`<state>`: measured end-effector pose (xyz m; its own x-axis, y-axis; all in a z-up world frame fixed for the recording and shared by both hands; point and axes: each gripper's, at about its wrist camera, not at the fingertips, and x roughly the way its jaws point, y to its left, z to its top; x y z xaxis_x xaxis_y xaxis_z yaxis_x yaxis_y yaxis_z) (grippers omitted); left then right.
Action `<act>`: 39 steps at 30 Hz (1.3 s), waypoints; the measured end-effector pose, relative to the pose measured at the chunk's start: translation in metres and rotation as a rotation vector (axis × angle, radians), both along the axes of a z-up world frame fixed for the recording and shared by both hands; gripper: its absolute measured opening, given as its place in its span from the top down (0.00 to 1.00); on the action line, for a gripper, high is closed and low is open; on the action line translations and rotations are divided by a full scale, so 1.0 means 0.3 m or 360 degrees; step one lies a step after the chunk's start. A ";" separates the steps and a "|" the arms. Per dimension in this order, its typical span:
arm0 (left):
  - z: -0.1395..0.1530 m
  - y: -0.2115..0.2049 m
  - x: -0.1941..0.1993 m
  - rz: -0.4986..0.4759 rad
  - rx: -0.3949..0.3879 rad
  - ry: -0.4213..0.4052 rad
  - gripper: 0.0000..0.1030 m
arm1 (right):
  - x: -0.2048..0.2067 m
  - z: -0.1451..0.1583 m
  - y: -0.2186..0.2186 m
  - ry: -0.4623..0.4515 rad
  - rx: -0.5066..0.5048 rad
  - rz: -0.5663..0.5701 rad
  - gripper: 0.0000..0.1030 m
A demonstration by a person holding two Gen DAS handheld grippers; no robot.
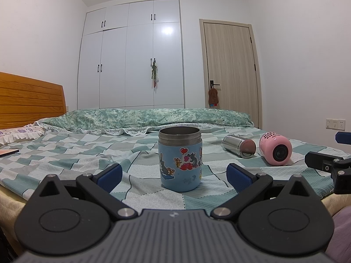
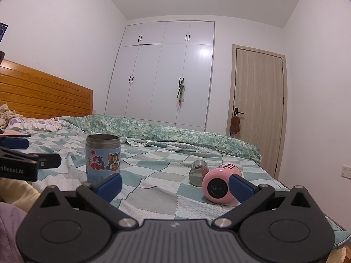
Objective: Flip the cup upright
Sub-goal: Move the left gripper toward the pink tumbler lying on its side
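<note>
A blue cartoon-print cup [image 1: 180, 159] with a steel rim stands upright, mouth up, on the checkered bedspread [image 1: 65, 153]. It also shows in the right wrist view [image 2: 103, 160]. My left gripper [image 1: 174, 176] is open and empty, its blue pads either side of the cup and just short of it. A pink cup [image 2: 219, 184] lies on its side, base towards me; it also shows in the left wrist view [image 1: 276, 149]. A steel cup [image 2: 198, 173] lies on its side behind it, also seen in the left wrist view [image 1: 239, 145]. My right gripper [image 2: 174, 186] is open and empty, its right pad in front of the pink cup.
A green patterned quilt [image 1: 142, 117] lies along the far side of the bed. A wooden headboard [image 1: 30, 96] and pillow are at the left. A white wardrobe [image 1: 131, 54] and a door [image 1: 230, 65] stand behind. The right gripper's fingers [image 1: 324, 160] show at the right edge.
</note>
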<state>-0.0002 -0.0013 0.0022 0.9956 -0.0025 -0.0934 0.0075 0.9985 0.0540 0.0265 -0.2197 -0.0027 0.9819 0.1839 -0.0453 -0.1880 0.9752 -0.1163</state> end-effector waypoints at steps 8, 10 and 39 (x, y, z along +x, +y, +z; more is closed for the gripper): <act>-0.001 0.001 0.000 0.0000 -0.0001 0.0000 0.00 | 0.000 -0.001 0.000 0.0000 -0.0001 0.0000 0.00; -0.001 0.001 0.000 -0.0001 -0.0002 0.0000 0.00 | 0.000 -0.001 0.001 0.0000 -0.0001 0.0000 0.00; 0.141 -0.304 0.397 -0.0600 0.0140 0.0229 0.00 | 0.193 0.128 -0.284 0.0182 0.0118 -0.0317 0.00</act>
